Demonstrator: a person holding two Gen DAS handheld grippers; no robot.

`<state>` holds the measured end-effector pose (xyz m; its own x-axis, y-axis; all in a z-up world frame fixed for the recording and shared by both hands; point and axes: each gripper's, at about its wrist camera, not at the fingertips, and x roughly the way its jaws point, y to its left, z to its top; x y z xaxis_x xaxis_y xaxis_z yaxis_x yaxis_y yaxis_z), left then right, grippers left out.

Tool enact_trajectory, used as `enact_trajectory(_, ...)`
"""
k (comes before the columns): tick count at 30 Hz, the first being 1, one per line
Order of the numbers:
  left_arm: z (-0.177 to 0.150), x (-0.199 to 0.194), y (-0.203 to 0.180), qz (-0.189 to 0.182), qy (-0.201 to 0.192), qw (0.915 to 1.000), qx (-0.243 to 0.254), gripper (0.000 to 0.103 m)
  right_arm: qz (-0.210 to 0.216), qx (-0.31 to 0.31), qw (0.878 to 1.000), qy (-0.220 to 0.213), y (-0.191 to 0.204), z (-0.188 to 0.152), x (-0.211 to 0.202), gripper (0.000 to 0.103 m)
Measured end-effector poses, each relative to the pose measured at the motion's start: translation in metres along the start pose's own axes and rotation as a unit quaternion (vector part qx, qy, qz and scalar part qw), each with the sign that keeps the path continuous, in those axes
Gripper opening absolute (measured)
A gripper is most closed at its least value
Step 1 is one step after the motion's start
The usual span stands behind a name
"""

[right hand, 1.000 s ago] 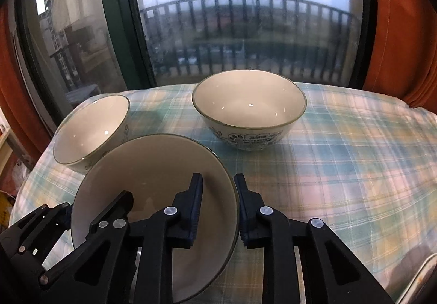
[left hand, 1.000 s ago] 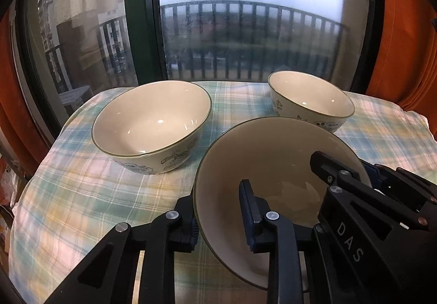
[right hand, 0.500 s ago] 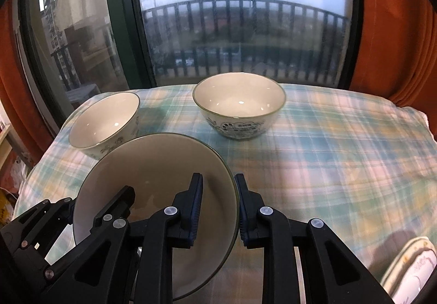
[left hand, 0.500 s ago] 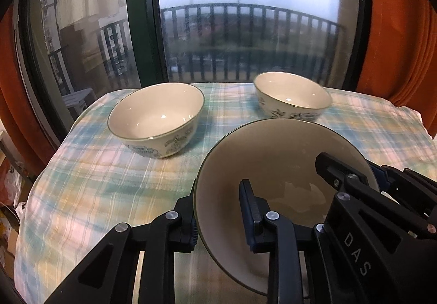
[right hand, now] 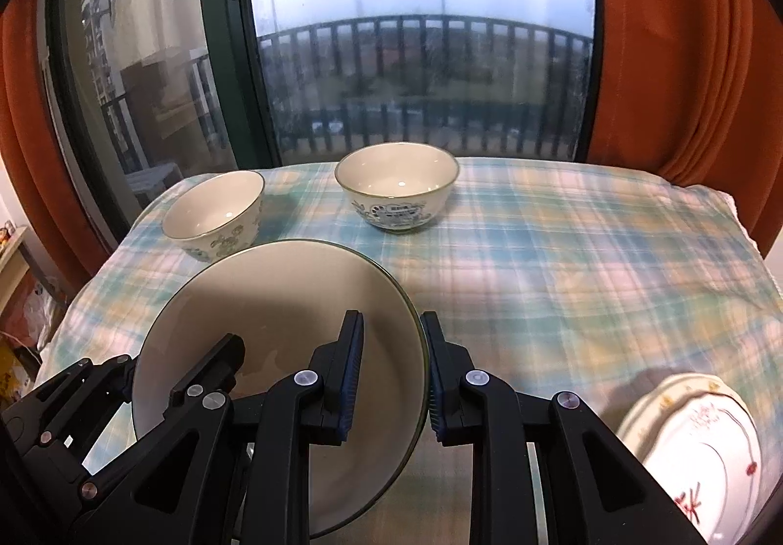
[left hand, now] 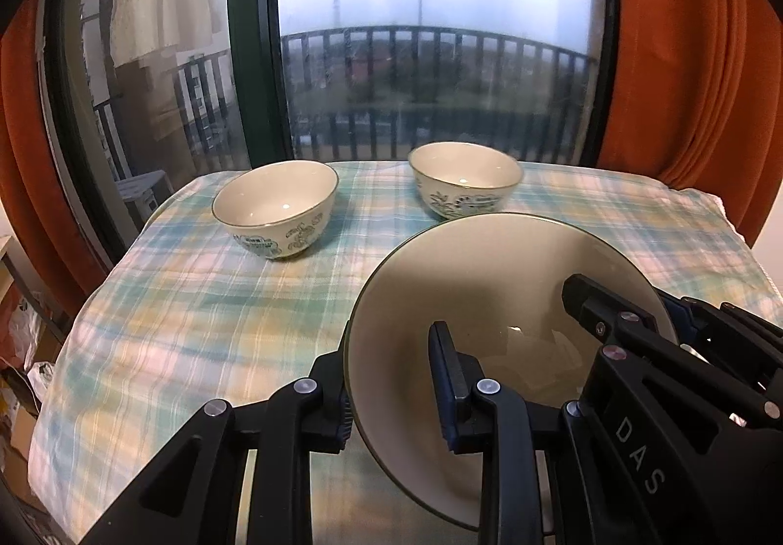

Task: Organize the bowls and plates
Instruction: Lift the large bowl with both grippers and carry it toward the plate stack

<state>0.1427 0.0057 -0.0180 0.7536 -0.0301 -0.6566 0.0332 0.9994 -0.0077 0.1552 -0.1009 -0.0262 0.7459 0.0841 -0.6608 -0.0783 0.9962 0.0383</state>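
Left wrist view, cream bowl point(left hand: 489, 295) with dark rim, both grippers' jaws clamped on its rim

Left matte-black plastic two-finger gripper point(left hand: 394, 391): angular linkage arms, silver round screws, blue ribbed finger pads point(left hand: 448, 393). Right matte-black plastic two-finger gripper point(right hand: 391, 376): identical build, white "DAS" lettering on its housing.

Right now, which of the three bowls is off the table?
The large plain bowl, gripped at opposite rims by left gripper and right gripper; both patterned bowls sit on the cloth.
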Motion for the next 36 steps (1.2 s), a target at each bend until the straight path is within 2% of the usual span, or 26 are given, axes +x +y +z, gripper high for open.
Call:
enact_trajectory(17, -0.045, -0.038, -0.036, -0.023, 0.015, 0.9995, 0.013, 0.025, -0.01, 0.013, 1.0, 0.003, -0.036, -0.051, -0.057, 0.027)
enact_trajectory(36, -0.083, -0.034, -0.054, -0.039, 0.043, 0.9979, 0.029, 0.025, -0.017, 0.026, 0.999, 0.031, -0.059, -0.095, -0.06, 0.027)
